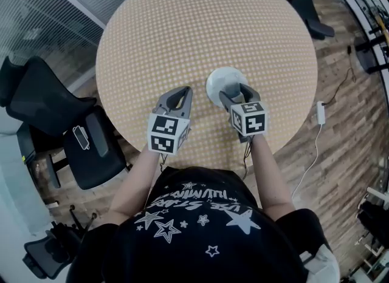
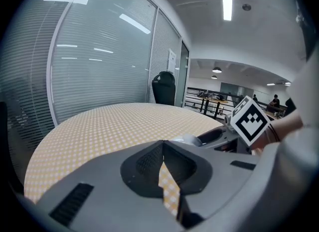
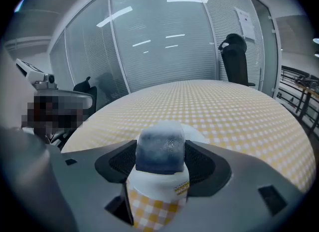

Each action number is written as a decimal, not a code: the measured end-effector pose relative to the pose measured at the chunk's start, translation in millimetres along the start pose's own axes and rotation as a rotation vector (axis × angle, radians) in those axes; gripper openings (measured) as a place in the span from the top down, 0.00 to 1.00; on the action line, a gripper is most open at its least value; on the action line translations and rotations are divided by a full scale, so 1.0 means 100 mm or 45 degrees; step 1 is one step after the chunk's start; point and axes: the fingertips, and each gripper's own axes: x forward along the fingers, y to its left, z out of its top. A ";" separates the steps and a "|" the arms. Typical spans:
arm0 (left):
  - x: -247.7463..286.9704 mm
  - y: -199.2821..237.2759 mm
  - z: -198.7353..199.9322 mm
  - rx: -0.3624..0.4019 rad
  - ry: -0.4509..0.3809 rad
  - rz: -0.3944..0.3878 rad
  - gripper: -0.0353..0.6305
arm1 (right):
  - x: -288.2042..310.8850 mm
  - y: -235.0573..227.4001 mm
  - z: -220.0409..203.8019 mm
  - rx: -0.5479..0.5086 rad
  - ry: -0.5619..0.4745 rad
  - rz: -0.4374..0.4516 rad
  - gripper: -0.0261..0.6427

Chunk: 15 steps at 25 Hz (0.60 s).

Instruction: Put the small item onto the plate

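A small item (image 3: 160, 149), white with a blue-grey top, sits between the jaws of my right gripper (image 3: 160, 159), which is shut on it. In the head view the right gripper (image 1: 234, 91) is over the near side of a white plate (image 1: 217, 81) on the round checkered table (image 1: 200, 27); the item is mostly hidden there. The plate's rim (image 3: 197, 134) shows just behind the item. My left gripper (image 1: 177, 95) is to the left of the plate, low over the cloth. Its jaws (image 2: 162, 151) are shut with nothing between them. The plate (image 2: 187, 139) lies just beyond them.
Black office chairs (image 1: 91, 145) stand to the left of the table, and another (image 1: 307, 8) at the far right. A white power adapter (image 1: 320, 113) with its cable lies on the wooden floor to the right. Glass walls with blinds (image 2: 99, 66) stand beyond the table.
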 end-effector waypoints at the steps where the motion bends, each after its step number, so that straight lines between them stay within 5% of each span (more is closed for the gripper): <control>1: 0.01 0.01 -0.03 0.000 0.012 -0.001 0.94 | 0.04 -0.01 -0.02 -0.014 0.020 -0.004 0.51; 10: -0.05 0.09 -0.25 -0.037 0.078 0.027 0.94 | 0.26 -0.06 -0.14 -0.149 0.175 -0.116 0.51; 15: -0.08 0.14 -0.30 -0.054 0.084 0.040 0.94 | 0.30 -0.07 -0.16 -0.110 0.203 -0.125 0.51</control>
